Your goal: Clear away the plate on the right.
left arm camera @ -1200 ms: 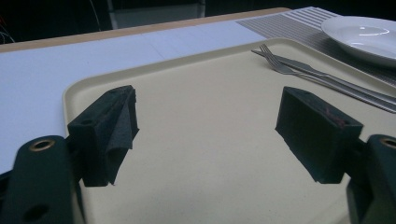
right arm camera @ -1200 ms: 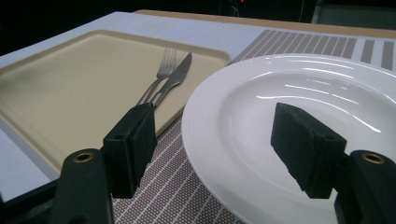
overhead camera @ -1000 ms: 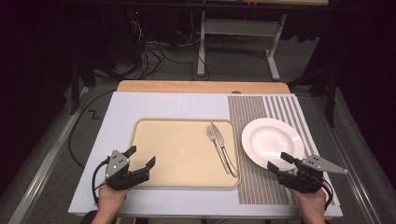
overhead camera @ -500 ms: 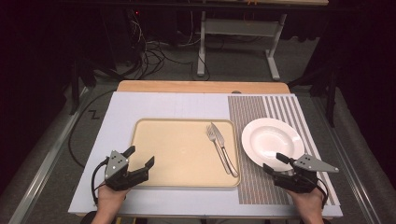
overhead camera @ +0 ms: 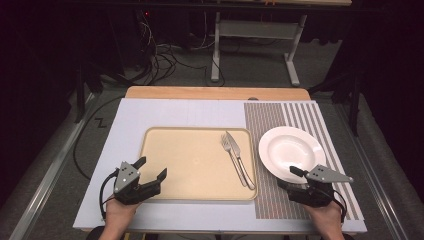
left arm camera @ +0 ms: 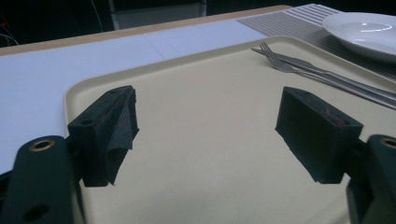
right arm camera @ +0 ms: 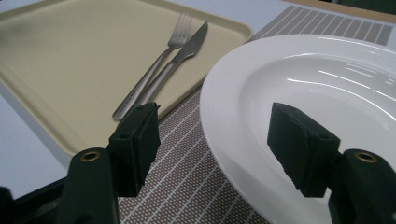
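The right gripper [right arm camera: 212,149] stands wide open, with the near rim of the round white ceramic plate [right arm camera: 299,88] between its fingers. If they close carelessly, the smooth rim can slip out. The left gripper [left arm camera: 205,140], also open and empty, hovers over the beige plastic tray [left arm camera: 196,177].

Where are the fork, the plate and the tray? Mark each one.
fork [right arm camera: 161,58], right gripper view, middle of its handle
plate [overhead camera: 292,146], high view, centre of its bowl
tray [overhead camera: 187,162], high view, bare middle of its floor
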A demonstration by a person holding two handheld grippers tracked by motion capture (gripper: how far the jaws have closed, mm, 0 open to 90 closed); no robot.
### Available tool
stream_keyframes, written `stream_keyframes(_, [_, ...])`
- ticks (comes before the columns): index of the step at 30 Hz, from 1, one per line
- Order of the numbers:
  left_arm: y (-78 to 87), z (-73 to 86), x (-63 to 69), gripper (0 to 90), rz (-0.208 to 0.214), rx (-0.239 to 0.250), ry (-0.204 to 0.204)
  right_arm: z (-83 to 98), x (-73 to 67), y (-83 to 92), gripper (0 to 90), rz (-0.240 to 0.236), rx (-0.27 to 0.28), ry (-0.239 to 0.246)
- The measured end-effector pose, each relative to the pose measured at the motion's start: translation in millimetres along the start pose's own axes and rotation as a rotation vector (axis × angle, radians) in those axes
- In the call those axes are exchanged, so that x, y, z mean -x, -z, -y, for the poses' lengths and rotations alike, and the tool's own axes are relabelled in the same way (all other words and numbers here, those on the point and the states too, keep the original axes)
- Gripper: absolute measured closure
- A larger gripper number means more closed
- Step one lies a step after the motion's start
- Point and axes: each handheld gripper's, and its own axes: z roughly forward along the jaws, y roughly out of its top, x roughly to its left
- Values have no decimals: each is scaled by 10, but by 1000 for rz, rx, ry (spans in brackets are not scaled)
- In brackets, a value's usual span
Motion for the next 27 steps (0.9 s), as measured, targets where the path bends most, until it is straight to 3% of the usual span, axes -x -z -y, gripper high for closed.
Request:
stream_keyframes(5, [0, 0, 11, 218, 1, -1, -3, -9, -42, -27, 353, -12, -18, 22])
stream_keyframes(13, [-1, 2, 10, 218, 1, -1, -5, -27, -92, -78, 345, 15, -57, 73])
stream_keyframes(27, [-19, 1, 9, 219, 3, -9, -9, -46, -115, -189, 344, 37, -143, 106])
